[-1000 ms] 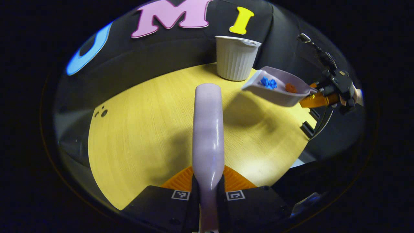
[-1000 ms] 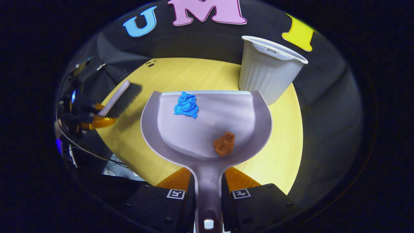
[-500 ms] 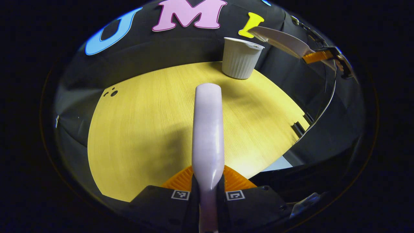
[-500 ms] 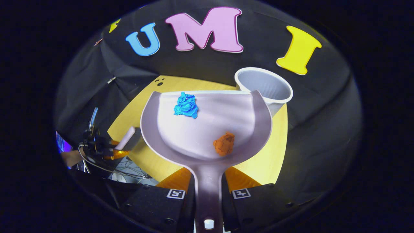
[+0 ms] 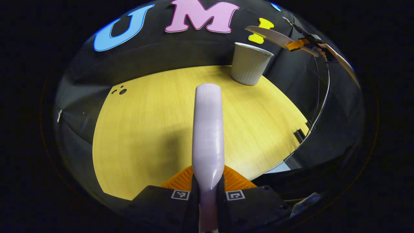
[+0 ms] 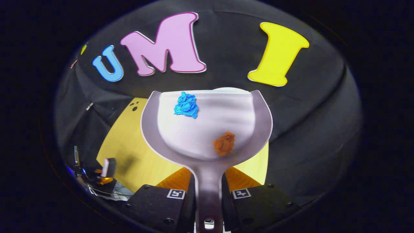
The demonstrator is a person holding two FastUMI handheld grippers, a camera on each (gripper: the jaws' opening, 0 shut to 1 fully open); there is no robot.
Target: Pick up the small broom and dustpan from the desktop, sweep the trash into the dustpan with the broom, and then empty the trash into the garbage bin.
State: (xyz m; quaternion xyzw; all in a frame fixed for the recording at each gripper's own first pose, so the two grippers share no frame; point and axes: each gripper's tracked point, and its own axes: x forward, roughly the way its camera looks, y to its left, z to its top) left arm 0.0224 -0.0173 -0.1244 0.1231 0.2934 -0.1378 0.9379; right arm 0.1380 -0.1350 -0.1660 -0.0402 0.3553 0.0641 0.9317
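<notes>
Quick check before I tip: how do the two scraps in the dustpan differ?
The blue scrap lies near the dustpan's front lip; the orange scrap sits deep at the back, near the handle. The blue scrap looks slightly larger than the orange scrap, and lies left of centre, the orange right. Both are crumpled and remain in the pan, gripped by the right gripper.

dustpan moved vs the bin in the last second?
Yes. In the left gripper view the dustpan has risen from beside the garbage bin to above its rim, held by the right gripper.
</notes>
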